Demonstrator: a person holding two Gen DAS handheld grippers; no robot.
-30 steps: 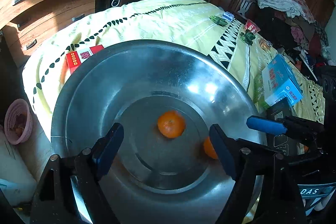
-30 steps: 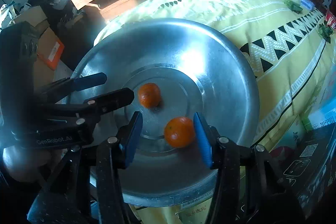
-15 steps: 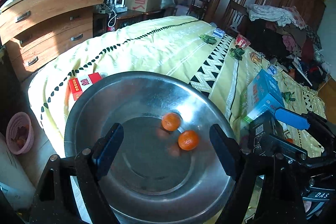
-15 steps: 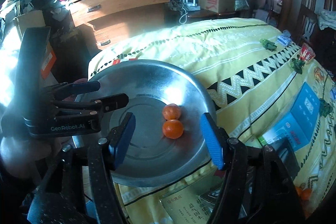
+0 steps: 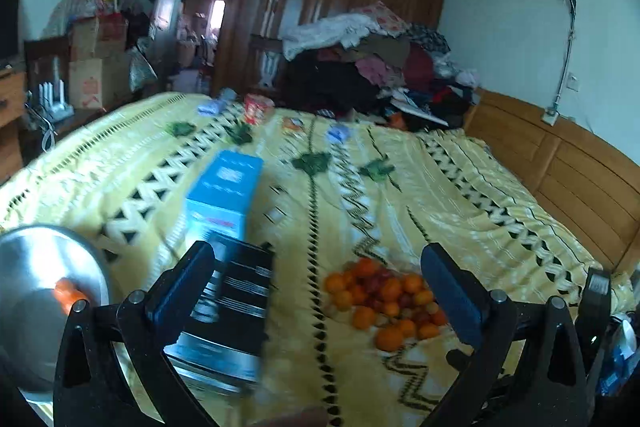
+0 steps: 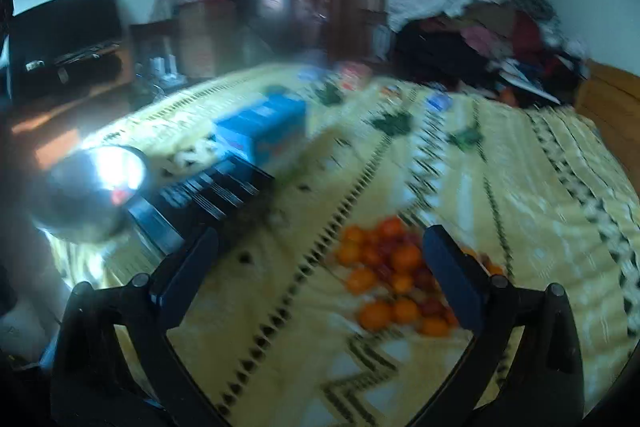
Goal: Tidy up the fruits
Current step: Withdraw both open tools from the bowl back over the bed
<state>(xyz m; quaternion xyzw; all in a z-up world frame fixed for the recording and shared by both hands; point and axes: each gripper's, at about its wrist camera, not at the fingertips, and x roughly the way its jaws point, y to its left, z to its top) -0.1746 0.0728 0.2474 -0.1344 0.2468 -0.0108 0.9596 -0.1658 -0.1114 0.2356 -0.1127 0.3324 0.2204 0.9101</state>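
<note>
Left tongs [image 5: 318, 283]: jaws spread wide, nothing between them. Right tongs [image 6: 320, 267]: likewise wide apart and empty. Both point across the bed toward the fruit.

The fruit pile [image 5: 384, 301] lies loose on the yellow bedspread [image 5: 460, 195], at about 5 o'clock in the left view, just inside the right-hand finger of the left tongs. In the right view the same pile [image 6: 394, 279] sits at 5 o'clock, partly hidden behind the right-hand finger. It appears to mix oranges with smaller dark red fruit; blur prevents any count.

The metal bowl [image 5: 24, 259] sits at 8 o'clock, well apart from the pile, with at least one orange [image 5: 66, 293] inside. In the right view the bowl [image 6: 72, 211] is at 9 o'clock, glare on its inner wall.

Between bowl and pile lie a black box [image 5: 240, 291] and, beyond it, a blue carton [image 5: 226, 195]. A heap of clothes [image 5: 380, 67] fills the far end at 12 o'clock.

Assessment: the step in hand looks like a return to the pile for the next pick. Recommended practice: select an orange at the pile's outer edge, centre it between the fingers before closing, and approach from above so neighbours are not scattered on the soft cover. Grip gently. Carry it over the black box, not through it.
</note>
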